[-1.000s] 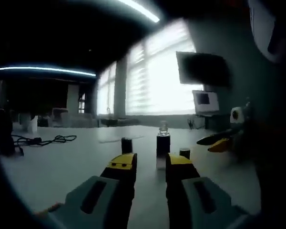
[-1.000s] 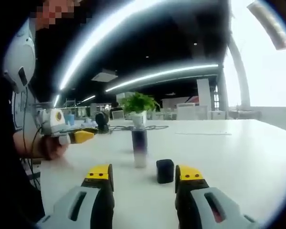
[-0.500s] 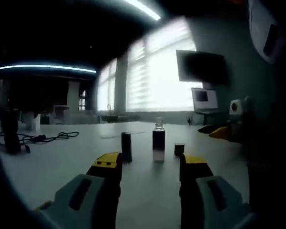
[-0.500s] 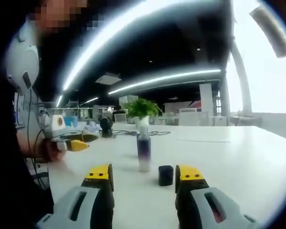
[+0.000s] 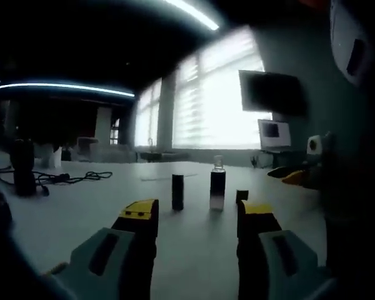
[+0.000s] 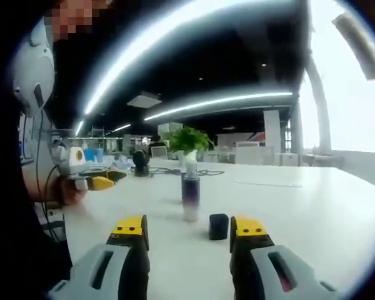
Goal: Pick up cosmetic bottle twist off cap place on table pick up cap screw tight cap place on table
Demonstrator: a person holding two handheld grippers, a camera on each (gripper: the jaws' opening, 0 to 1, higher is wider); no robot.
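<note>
The cosmetic bottle [image 5: 217,190] stands upright on the white table [image 5: 75,219] with its clear neck bare. Its small black cap [image 5: 242,195] sits on the table just right of it. My left gripper [image 5: 199,214] is open, a short way back from the bottle, with nothing between its jaws. In the right gripper view the bottle [image 6: 190,197] stands ahead, and the cap [image 6: 218,226] lies just inside the right jaw of my open right gripper [image 6: 190,228]. A hand holds the left gripper [image 6: 90,182] at the left.
A dark cylinder [image 5: 177,192] stands left of the bottle. Black cables [image 5: 62,177] and a dark object [image 5: 24,175] lie far left. The right gripper [image 5: 297,177] shows at the right. A potted plant [image 6: 187,142] stands behind the bottle. The table [image 6: 312,212] stretches to the right.
My left gripper's jaws have spread wider and drawn back from the bottle, which stays standing. The right gripper has hardly moved.
</note>
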